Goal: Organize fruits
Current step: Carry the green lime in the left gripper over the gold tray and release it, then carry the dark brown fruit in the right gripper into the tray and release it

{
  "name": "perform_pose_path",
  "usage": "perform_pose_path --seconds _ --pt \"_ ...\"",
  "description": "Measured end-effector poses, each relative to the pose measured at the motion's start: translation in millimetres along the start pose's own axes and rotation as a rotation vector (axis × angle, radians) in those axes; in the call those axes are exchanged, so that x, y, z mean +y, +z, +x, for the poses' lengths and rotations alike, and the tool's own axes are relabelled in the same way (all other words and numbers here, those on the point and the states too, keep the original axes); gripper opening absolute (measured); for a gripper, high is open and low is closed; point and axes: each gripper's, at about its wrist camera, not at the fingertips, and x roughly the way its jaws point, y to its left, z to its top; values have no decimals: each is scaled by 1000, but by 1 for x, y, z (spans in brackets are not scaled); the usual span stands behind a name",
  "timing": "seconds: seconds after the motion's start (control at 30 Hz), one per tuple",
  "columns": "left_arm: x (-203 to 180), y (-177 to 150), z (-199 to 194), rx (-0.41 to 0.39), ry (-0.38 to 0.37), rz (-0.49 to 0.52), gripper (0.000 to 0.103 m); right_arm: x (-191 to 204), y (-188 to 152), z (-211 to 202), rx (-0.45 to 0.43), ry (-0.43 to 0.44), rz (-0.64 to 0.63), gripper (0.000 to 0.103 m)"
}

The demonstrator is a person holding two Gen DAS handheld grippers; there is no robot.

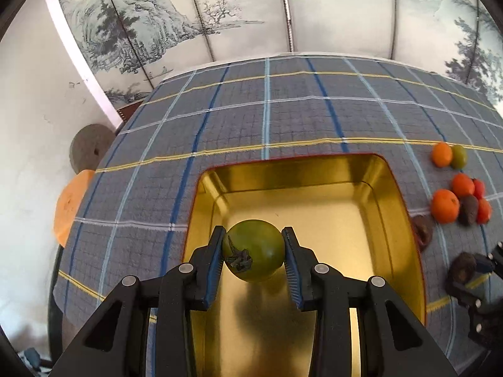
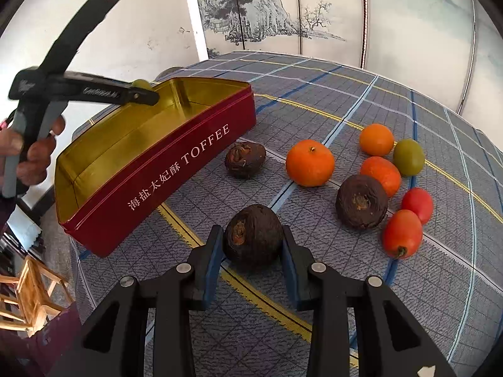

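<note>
Now the left gripper (image 1: 254,249) is clamped on a green tomato (image 1: 254,250), its blue pads pressing both sides, and it holds the fruit above the gold inside of the open toffee tin (image 1: 314,169), whose floor lies bare beneath it. From the right wrist view the same gripper reaches over the tin's far corner, worked by a person's hand (image 2: 28,154) on its grey handle. The right gripper (image 2: 253,243) is closed around a dark brown fruit (image 2: 253,235) that sits on the checked tablecloth (image 2: 314,282), just in front of the tin's red wall lettered TOFFEE. The rest of the fruit lies on the cloth to the right of the tin: a second brown fruit (image 2: 245,159) beside the tin's corner, a third (image 2: 361,201) further right, three oranges (image 2: 309,162) close together, another green tomato (image 2: 408,157) touching the farthest orange, and two red tomatoes (image 2: 402,234) side by side at the near right
</note>
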Motion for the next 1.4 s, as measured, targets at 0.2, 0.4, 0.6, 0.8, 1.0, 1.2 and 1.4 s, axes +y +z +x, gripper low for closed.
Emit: perform_pose_path --seconds 0.2,0.4,0.6,0.8,1.0,1.2,1.4 --pt "1 11 4 -11 33 -8 63 0 0 0 0 0 0 33" --pt "2 9 -12 -84 86 -9 80 0 0 0 0 1 2 33" --pt "-2 -5 -33 -109 99 -22 80 0 0 0 0 1 2 33" --pt "-12 -27 -67 -158 132 -27 80 0 0 0 -1 1 3 33" --pt "-11 -49 -95 -181 145 -73 81 0 0 0 -1 -9 -8 33" --pt "-7 -69 -104 -169 154 -94 81 3 5 -7 29 -11 0 32" --pt "14 -91 -108 -157 186 -158 81 13 27 -31 -22 38 27 32"
